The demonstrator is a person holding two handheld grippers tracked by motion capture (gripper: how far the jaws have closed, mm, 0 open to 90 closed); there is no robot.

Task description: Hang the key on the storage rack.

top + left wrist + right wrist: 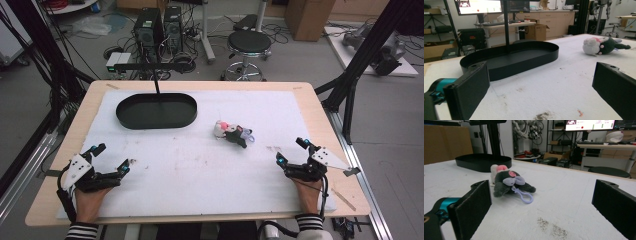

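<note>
That little plush toy (231,133) lies on its side on the table (200,165), just right of the black oval tray (156,111) and a bit nearer the person. It looks soft, squashy and light, so I'd pinch it around the dark body rather than by the thin lilac clip loop (524,196). No readable writing or brand anywhere on it, and both the left claw (114,158) and right claw (291,151) sit wide open with nothing in them, well short of the tray.

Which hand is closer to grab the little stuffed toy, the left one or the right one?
Probably the right. The right gripper rests open nearer the plush toy, which lies straight ahead between its jaws in the right gripper view. The left gripper, also open, sits farther off, facing the black tray.
</note>
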